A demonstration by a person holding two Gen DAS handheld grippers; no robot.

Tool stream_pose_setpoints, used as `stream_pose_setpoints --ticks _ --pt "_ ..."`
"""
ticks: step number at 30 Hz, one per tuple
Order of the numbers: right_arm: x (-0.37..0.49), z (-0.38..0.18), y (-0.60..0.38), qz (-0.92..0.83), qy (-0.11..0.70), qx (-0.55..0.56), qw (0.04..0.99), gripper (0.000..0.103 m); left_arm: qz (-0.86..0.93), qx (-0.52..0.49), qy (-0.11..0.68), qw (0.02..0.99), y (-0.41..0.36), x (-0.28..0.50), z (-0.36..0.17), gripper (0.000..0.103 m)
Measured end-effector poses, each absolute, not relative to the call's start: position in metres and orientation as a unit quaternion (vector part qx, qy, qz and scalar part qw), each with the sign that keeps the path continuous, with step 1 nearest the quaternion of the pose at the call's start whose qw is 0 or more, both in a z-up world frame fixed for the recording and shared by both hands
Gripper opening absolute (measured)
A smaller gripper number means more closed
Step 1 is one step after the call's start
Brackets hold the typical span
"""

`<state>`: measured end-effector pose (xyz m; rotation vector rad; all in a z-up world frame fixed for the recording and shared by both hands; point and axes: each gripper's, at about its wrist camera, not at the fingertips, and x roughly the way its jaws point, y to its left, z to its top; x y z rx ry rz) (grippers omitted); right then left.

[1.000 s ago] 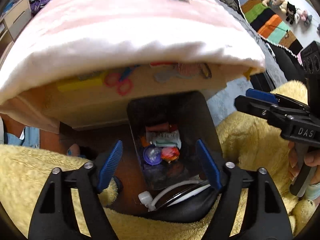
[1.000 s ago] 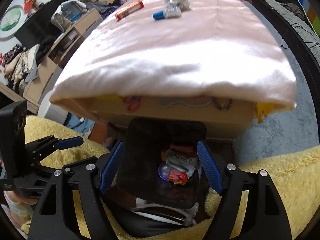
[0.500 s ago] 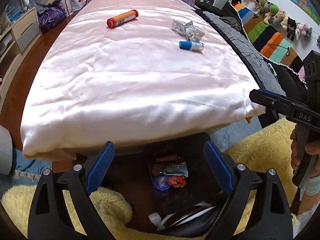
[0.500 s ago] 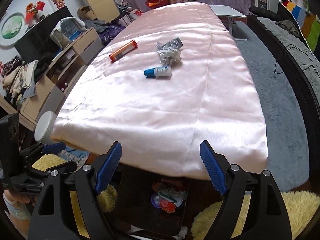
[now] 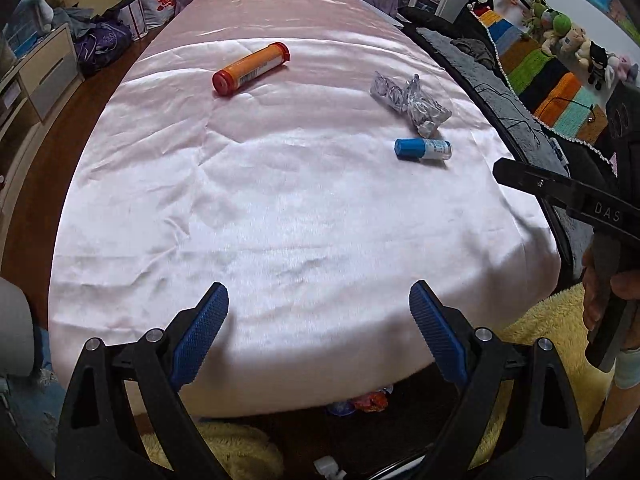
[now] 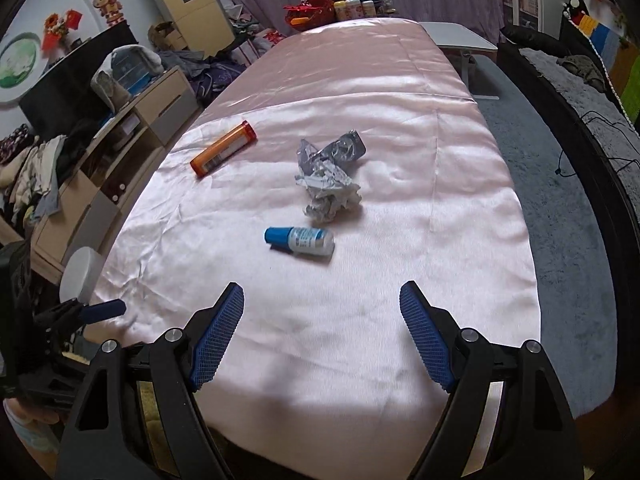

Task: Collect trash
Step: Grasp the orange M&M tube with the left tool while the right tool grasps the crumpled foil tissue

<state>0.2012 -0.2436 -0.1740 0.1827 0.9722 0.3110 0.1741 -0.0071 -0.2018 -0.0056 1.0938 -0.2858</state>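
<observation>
A long desk [image 6: 460,208] draped in a glossy pink cloth fills both views, running away from the cameras. Both grippers hang over its near end, touching nothing.

The left gripper [image 5: 318,334] has its blue-padded fingers [image 5: 200,332] spread wide with nothing between them. The right gripper [image 6: 320,332] likewise shows its fingers [image 6: 426,340] set wide apart and bare. In the left wrist view the right gripper's black frame reaches in from the right edge, gripped by a hand [image 5: 604,292].

Three pieces of trash lie on the cloth, well apart from both grippers. The orange tube [image 6: 223,148] lies on its side farthest left, its long axis diagonal, the red-capped ends pointing near-left and far-right. The crumpled foil wrapper [image 6: 330,178] sits near the middle, a loose wad stretched roughly front to back. The small bottle [image 6: 300,240] lies just in front of the wrapper, closest to the right gripper, its long axis crosswise with the blue cap pointing left.

Below the desk's near edge, bits of coloured trash [image 5: 362,402] show in a dark gap, beside yellow fleece [image 5: 240,452].
</observation>
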Motion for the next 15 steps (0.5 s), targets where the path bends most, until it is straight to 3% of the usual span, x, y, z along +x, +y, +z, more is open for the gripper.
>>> stream_pose_setpoints --ticks 8,15 --pt "0.247 -0.177 -0.228 0.150 0.457 0.066 0.874 0.080 -0.126 0.004 0.503 0.855 0.000 0.224 -0.193 0.087" --pt "0.275 -0.188 -0.216 0.155 0.466 0.043 0.870 0.062 -0.112 -0.007 0.493 0.863 0.015 0.274 -0.193 0.087"
